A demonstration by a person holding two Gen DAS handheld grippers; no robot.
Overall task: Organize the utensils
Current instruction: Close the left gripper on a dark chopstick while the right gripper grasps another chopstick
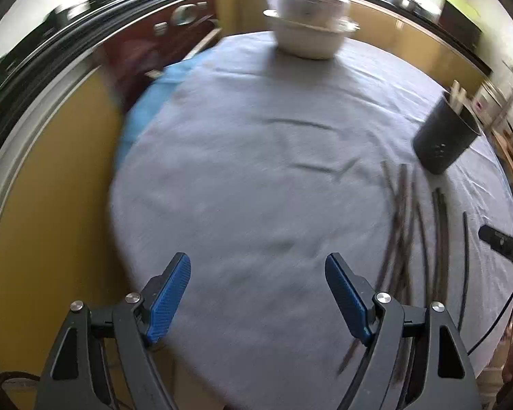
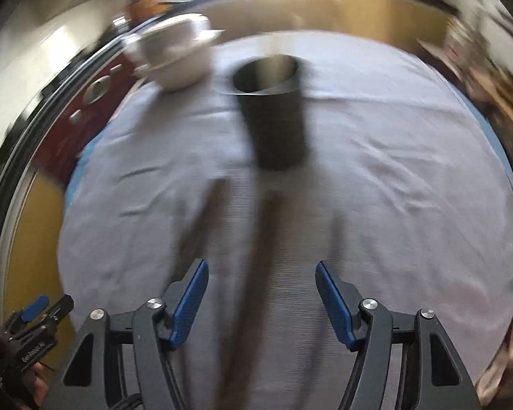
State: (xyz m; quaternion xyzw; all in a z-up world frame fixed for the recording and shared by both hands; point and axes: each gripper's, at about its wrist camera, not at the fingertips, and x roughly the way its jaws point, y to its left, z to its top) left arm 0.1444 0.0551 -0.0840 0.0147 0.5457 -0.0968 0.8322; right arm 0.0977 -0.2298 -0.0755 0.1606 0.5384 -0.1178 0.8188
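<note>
My left gripper [image 1: 256, 259] hangs open over bare grey tablecloth [image 1: 239, 171], with nothing between its blue pads. Several dark chopsticks [image 1: 407, 232] lie scattered on the cloth to its right. Beyond them stands a black perforated utensil holder [image 1: 444, 136] with pale sticks poking out of it. My right gripper [image 2: 260, 265] is open above blurred dark chopsticks [image 2: 256, 273] that run lengthwise under the gap between its fingers, and the pads do not touch them. The same holder [image 2: 273, 112] stands straight ahead of it. The right wrist view is heavily motion-blurred.
A stack of white bowls [image 1: 307, 24] sits at the far edge of the table and shows again as bowls [image 2: 178, 58] left of the holder. A blue underlayer [image 1: 147, 109] peeks out at the cloth's left edge. Yellow floor surrounds the table.
</note>
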